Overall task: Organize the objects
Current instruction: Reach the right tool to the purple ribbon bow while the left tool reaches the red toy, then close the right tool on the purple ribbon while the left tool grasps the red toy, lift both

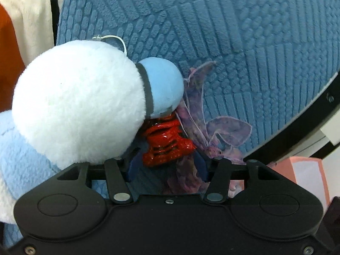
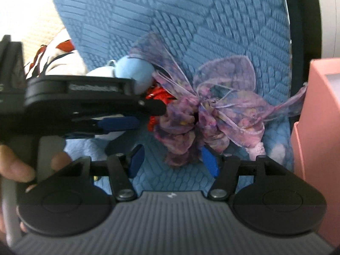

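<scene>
— What does your rig look like?
— Your left gripper is matte black with silver rivets and blue fingers. Your right gripper adds a ribbed grey body, possibly stamped with a small logo.

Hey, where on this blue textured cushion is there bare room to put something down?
The blue textured cushion lies bare across its upper stretch, above the purple sheer ribbon scrunchie and right of the white and light-blue plush toy. It is crowded low down: plush, glossy red hair claw, scrunchie and both grippers cluster together, with a pink box bordering the right.
</scene>
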